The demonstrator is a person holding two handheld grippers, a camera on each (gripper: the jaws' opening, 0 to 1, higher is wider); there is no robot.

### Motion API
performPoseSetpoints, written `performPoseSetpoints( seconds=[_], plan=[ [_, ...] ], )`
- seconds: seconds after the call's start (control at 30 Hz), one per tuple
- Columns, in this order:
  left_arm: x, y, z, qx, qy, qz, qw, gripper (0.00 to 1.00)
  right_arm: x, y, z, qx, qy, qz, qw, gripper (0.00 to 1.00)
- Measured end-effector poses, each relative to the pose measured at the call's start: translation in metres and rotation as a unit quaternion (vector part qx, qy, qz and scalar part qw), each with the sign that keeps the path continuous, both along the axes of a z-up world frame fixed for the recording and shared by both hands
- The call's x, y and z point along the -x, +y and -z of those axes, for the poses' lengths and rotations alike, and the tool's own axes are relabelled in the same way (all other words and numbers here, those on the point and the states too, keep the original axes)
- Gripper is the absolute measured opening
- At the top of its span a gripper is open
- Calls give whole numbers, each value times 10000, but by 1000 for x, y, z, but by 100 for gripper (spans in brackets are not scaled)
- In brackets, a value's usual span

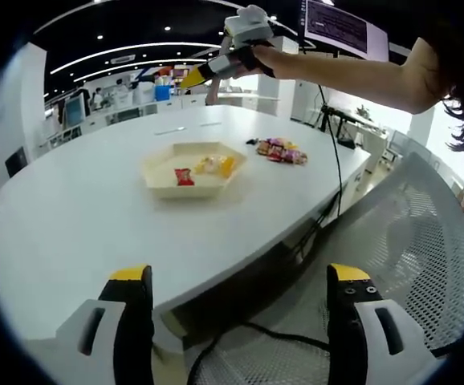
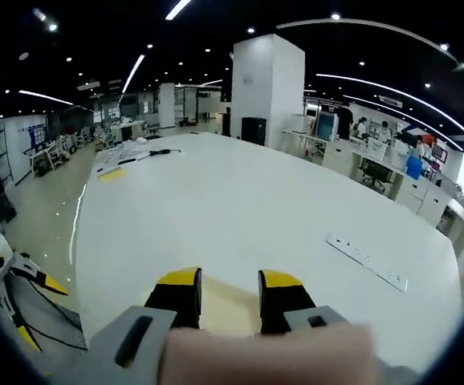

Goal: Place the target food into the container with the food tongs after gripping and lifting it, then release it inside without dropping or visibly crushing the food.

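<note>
A shallow beige tray (image 1: 161,178) sits mid-table and holds a red packet (image 1: 184,176) and yellow pieces (image 1: 218,166). A pile of colourful wrapped snacks (image 1: 281,151) lies on the table to its far right. My left gripper (image 1: 238,273) hangs off the table's near edge, open wide with nothing between its jaws. A person's hand holds my right gripper (image 1: 193,78) high above the table's far side. In the right gripper view my right gripper (image 2: 229,279) has a narrow gap with nothing held, and the left gripper (image 2: 39,311) appears low at the left.
The large white oval table (image 1: 79,233) has a grey mesh chair (image 1: 413,257) at its near right and a black cable (image 1: 333,160) over its right edge. A flush socket strip (image 2: 368,261) lies in the table top. Desks and a white pillar (image 2: 268,88) stand beyond.
</note>
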State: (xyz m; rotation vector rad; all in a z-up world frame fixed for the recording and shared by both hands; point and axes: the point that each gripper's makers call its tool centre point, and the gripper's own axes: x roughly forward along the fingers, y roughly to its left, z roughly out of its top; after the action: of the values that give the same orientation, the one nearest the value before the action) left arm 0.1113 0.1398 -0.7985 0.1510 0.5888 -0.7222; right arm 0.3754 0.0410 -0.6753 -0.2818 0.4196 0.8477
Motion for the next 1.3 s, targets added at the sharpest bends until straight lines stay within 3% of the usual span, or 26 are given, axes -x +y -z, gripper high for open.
performPoseSetpoints(
  seconds=[0.3, 0.47, 0.83, 1.3],
  plan=[
    [-1, -1, 0, -5, -53, 6, 10000, 93, 1, -46, 1, -120, 70, 380, 9992, 27],
    [-2, -1, -2, 19, -112, -5, 9999, 98, 4, -77, 17, -53, 183, 634, 9978, 28],
    [-2, 0, 1, -30, -55, -12, 10000, 99, 15, -125, 38, 33, 333, 960, 9948, 28],
    [-1, 0, 4, -97, 8, -11, 10000, 99, 28, -171, 67, -64, 591, 1397, 9884, 29]
  ],
)
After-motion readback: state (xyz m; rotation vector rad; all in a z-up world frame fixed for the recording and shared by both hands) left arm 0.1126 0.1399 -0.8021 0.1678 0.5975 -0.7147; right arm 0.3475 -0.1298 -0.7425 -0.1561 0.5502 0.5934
